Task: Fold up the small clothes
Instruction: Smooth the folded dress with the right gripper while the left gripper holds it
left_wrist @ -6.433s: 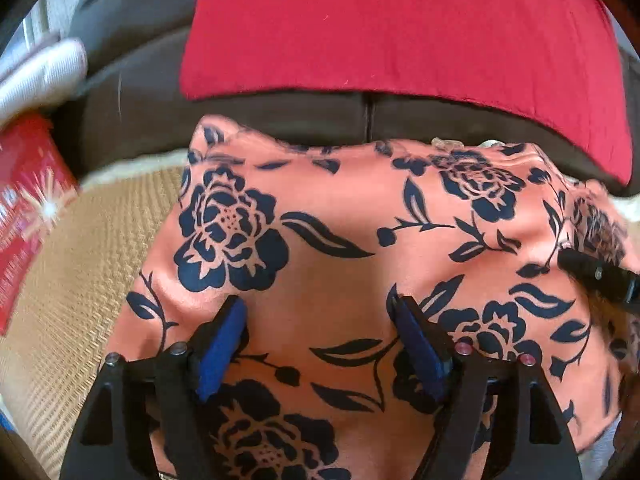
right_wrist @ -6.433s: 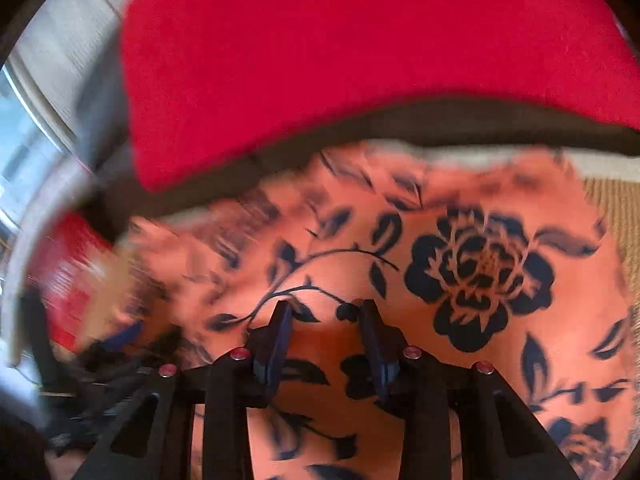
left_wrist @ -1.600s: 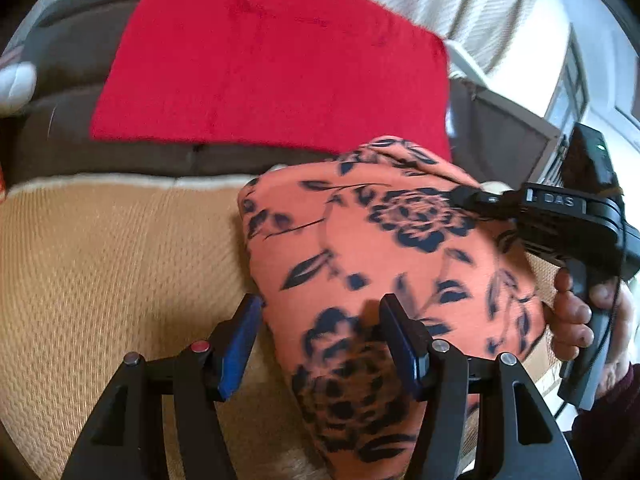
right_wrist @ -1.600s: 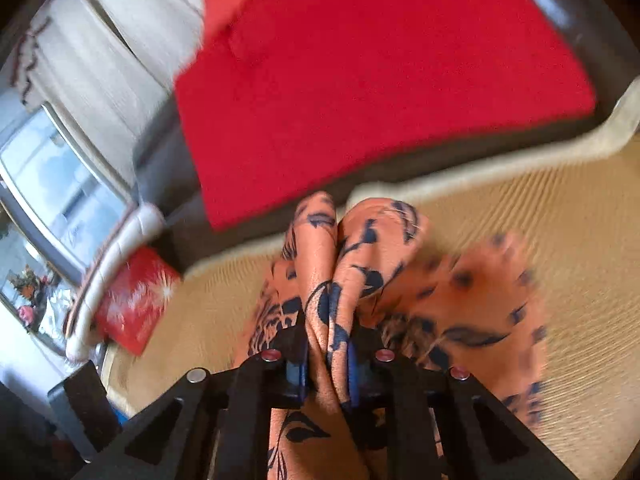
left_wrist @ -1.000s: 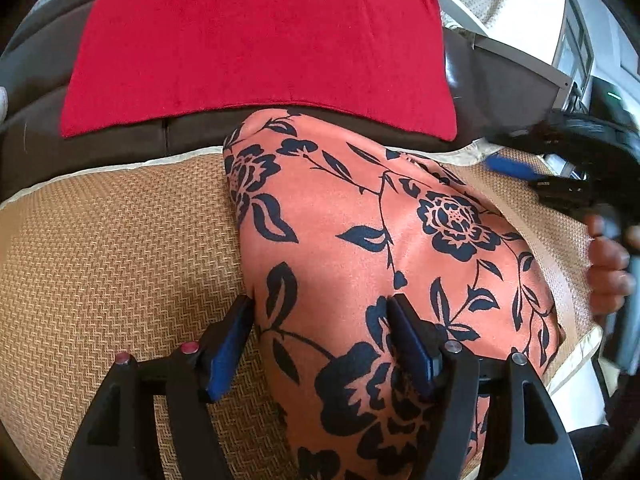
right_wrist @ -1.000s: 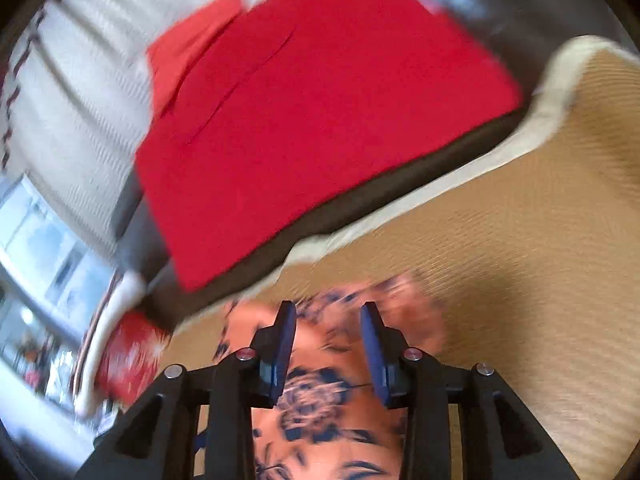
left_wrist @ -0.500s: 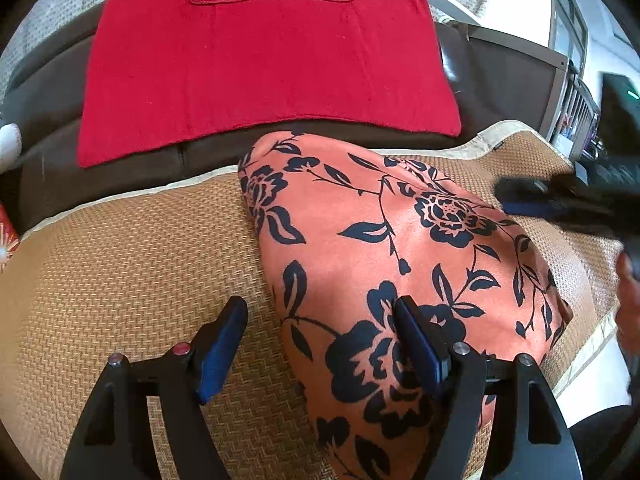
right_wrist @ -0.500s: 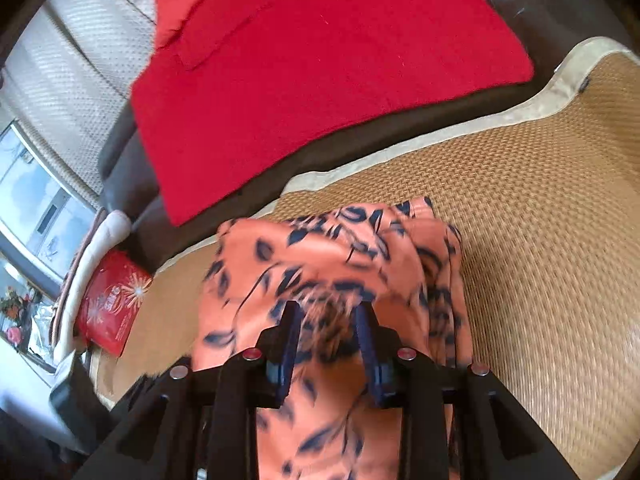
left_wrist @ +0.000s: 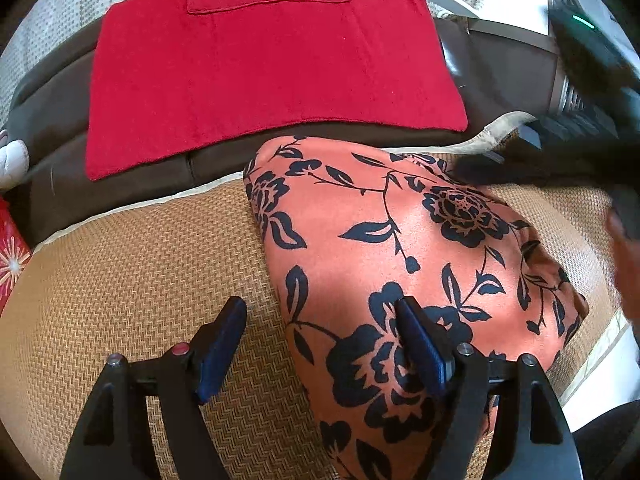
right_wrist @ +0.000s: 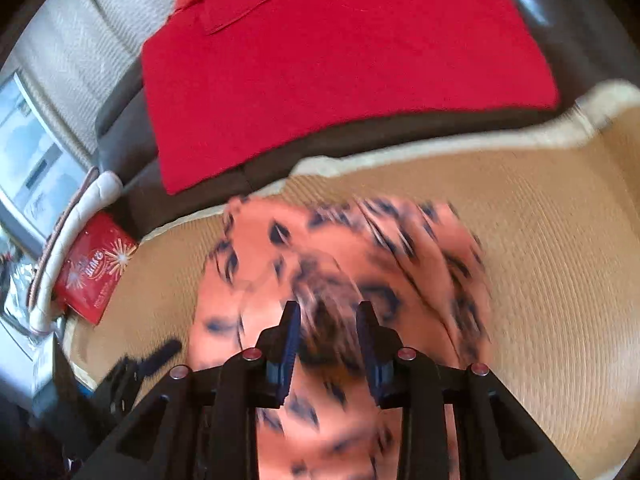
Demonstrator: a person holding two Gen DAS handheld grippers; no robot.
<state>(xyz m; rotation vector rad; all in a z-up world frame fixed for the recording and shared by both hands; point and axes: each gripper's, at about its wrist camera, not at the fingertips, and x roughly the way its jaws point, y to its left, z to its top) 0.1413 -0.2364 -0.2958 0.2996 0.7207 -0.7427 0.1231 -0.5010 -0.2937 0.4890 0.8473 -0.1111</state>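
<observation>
An orange garment with dark blue flowers (left_wrist: 400, 240) lies folded on the woven mat (left_wrist: 120, 280) of a sofa seat. My left gripper (left_wrist: 319, 306) hovers over its near left edge with jaws opening. One finger is above the mat, the other above the cloth, and neither pad presses on anything. In the right wrist view the garment (right_wrist: 260, 240) is blurred. My right gripper (right_wrist: 328, 312) stands over its middle, jaws a little apart, cloth under the gap and not pinched. From the left wrist view the right gripper (left_wrist: 560, 152) shows as a dark blur at the far right.
A red towel (left_wrist: 260, 60) hangs over the brown sofa back behind the garment. A red packet (right_wrist: 94, 268) lies at the mat's left end beside a white cushion (right_wrist: 96, 196). The person's hand (left_wrist: 624, 248) is at the right edge. The mat's front edge runs near right.
The right gripper let go of the bunched cloth it held up and swept sideways over the garment, which now lies flat. The left gripper's jaws have widened.
</observation>
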